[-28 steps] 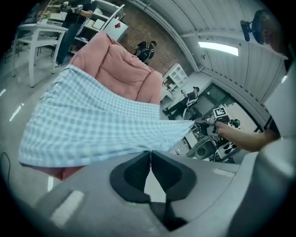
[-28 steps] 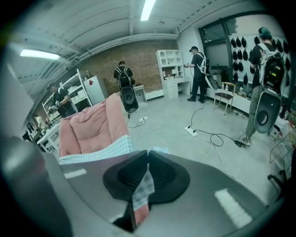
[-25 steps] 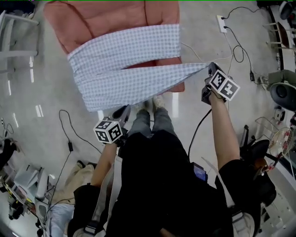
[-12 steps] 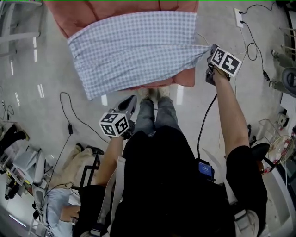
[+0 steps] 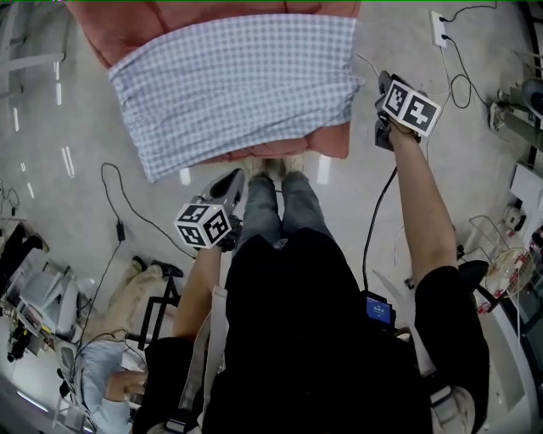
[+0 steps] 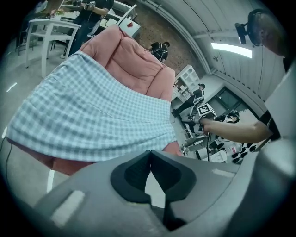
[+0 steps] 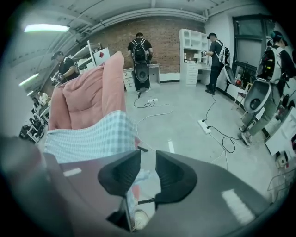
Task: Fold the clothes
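Note:
A blue-and-white checked cloth (image 5: 237,85) lies spread over a pink padded cushion (image 5: 170,21) on the floor. My right gripper (image 5: 383,81) hovers just off the cloth's right edge. Its jaws have just been opening and stand slightly apart, with nothing between them (image 7: 148,157). The cloth (image 7: 92,136) shows to their left. My left gripper (image 5: 232,180) hangs below the cloth's near edge, shut and empty (image 6: 150,155). In the left gripper view the cloth (image 6: 92,115) drapes over the cushion (image 6: 134,60) straight ahead.
The person's shoes (image 5: 276,165) stand at the cushion's near edge. A power strip (image 5: 439,30) and cables (image 5: 119,220) lie on the grey floor. People stand by white shelves (image 7: 192,51) and desks farther off. A wire basket (image 5: 509,254) sits at the right.
The right gripper let go of the cloth's stretched corner and its jaws parted. The upper layer dropped flat onto the lower one. Both grippers sank a little.

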`<state>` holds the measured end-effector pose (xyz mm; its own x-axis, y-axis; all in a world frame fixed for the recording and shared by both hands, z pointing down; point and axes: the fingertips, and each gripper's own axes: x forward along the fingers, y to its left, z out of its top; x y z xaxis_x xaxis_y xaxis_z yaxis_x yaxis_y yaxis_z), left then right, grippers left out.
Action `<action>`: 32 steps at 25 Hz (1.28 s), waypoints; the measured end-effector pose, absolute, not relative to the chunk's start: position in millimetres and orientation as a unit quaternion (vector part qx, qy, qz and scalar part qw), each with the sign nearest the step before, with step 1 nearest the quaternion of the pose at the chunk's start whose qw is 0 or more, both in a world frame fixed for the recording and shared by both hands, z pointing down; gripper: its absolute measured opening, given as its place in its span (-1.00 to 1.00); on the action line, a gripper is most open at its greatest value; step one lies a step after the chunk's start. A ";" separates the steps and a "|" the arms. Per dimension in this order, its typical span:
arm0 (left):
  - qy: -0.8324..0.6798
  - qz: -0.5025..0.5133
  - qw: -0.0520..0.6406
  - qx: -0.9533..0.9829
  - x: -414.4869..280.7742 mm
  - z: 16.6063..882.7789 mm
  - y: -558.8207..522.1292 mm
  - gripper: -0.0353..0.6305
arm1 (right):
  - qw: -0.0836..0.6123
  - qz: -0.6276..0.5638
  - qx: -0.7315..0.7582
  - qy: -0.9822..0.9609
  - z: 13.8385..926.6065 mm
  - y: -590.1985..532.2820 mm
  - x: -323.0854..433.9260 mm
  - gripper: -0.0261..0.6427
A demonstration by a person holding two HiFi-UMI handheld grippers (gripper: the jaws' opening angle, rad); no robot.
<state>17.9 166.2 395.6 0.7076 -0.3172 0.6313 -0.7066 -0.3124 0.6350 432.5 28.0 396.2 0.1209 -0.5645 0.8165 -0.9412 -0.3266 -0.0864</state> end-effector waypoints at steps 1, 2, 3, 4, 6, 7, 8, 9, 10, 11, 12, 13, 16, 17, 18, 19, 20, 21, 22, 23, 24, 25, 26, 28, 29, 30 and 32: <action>-0.322 0.202 0.486 0.787 23.6 397.9 165.9 -0.88 | 0.236 0.401 0.709 -0.530 398.9 35.0 434.1 -0.60; -0.317 0.205 0.485 0.789 30.4 400.3 165.4 -0.88 | 0.235 0.405 0.707 -0.531 402.5 43.2 435.5 -0.60; -0.311 0.207 0.483 0.792 38.2 402.8 164.8 -0.88 | 0.234 0.409 0.704 -0.531 406.8 52.6 436.7 -0.61; -0.304 0.210 0.481 0.795 46.6 405.5 164.4 -0.88 | 0.235 0.413 0.701 -0.532 411.8 63.5 437.8 -0.62; -0.289 0.217 0.476 0.802 62.6 411.9 163.8 -0.88 | 0.238 0.422 0.694 -0.532 423.0 88.6 437.5 -0.63; -0.281 0.221 0.473 0.805 69.1 415.7 163.3 -0.88 | 0.240 0.428 0.690 -0.532 429.0 101.1 435.2 -0.63; -0.274 0.225 0.470 0.808 74.9 419.7 162.6 -0.88 | 0.242 0.432 0.685 -0.534 435.1 112.0 431.5 -0.63; -0.269 0.230 0.466 0.811 80.8 423.6 162.0 -0.88 | 0.245 0.433 0.679 -0.540 441.0 120.6 427.4 -0.63; -0.264 0.234 0.462 0.814 87.4 427.1 162.0 -0.88 | 0.249 0.430 0.673 -0.548 446.3 127.3 423.8 -0.63; -0.260 0.239 0.457 0.816 95.0 429.8 163.1 -0.88 | 0.256 0.423 0.666 -0.558 450.5 133.1 421.3 -0.64; -0.255 0.244 0.453 0.819 103.2 432.0 165.1 -0.88 | 0.264 0.414 0.660 -0.569 453.4 138.4 419.9 -0.65; -0.250 0.249 0.449 0.821 111.2 433.8 167.7 -0.88 | 0.271 0.403 0.654 -0.580 455.5 143.0 418.9 -0.66; -0.238 0.254 0.444 0.826 133.9 440.0 173.8 -0.88 | 0.284 0.370 0.632 -0.618 462.8 151.3 414.9 -0.67; -0.238 0.251 0.447 0.825 140.5 442.7 173.8 -0.88 | 0.285 0.362 0.624 -0.632 466.4 152.2 412.4 -0.67; -0.239 0.246 0.453 0.823 145.9 445.8 172.8 -0.88 | 0.281 0.359 0.615 -0.644 470.3 152.5 409.0 -0.67; -0.241 0.241 0.459 0.821 150.3 449.2 171.3 -0.88 | 0.267 0.364 0.607 -0.653 474.0 152.6 404.9 -0.67; -0.243 0.237 0.464 0.818 154.0 452.5 170.0 -0.88 | 0.242 0.381 0.604 -0.657 477.2 152.9 401.2 -0.67; -0.244 0.234 0.468 0.817 157.4 455.7 169.2 -0.88 | 0.204 0.406 0.604 -0.655 479.9 153.5 398.7 -0.67; -0.244 0.233 0.470 0.816 160.9 458.9 169.1 -0.88 | 0.157 0.437 0.606 -0.646 482.5 154.2 397.6 -0.67; -0.243 0.234 0.471 0.815 164.1 462.0 169.8 -0.88 | 0.103 0.471 0.607 -0.632 485.7 155.0 397.4 -0.67; -0.242 0.237 0.470 0.815 166.7 464.9 171.0 -0.88 | 0.046 0.507 0.604 -0.613 489.9 155.7 397.3 -0.67; -0.240 0.241 0.469 0.815 168.8 467.5 172.4 -0.88 | -0.012 0.545 0.597 -0.589 494.9 155.8 396.9 -0.67; -0.238 0.246 0.468 0.815 171.0 469.9 173.8 -0.88 | -0.069 0.582 0.583 -0.562 500.5 155.2 396.0 -0.67; -0.234 0.252 0.466 0.815 176.5 474.7 177.6 -0.88 | -0.169 0.648 0.540 -0.509 512.2 151.8 393.2 -0.67; -0.232 0.255 0.464 0.816 179.0 477.2 179.8 -0.88 | -0.212 0.676 0.514 -0.484 518.1 149.9 390.7 -0.67; -0.229 0.258 0.462 0.817 180.6 479.6 181.6 -0.88 | -0.248 0.700 0.487 -0.460 523.9 148.2 387.3 -0.66; -0.222 0.264 0.456 0.820 181.1 483.0 183.2 -0.88 | -0.294 0.731 0.443 -0.427 533.4 146.6 377.4 -0.65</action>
<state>181.1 183.2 483.0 0.7617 -0.1240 0.6359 -0.6057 -0.4848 0.6310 377.4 146.6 533.4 -0.4349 -0.8083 0.3969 0.0515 -0.4624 -0.8852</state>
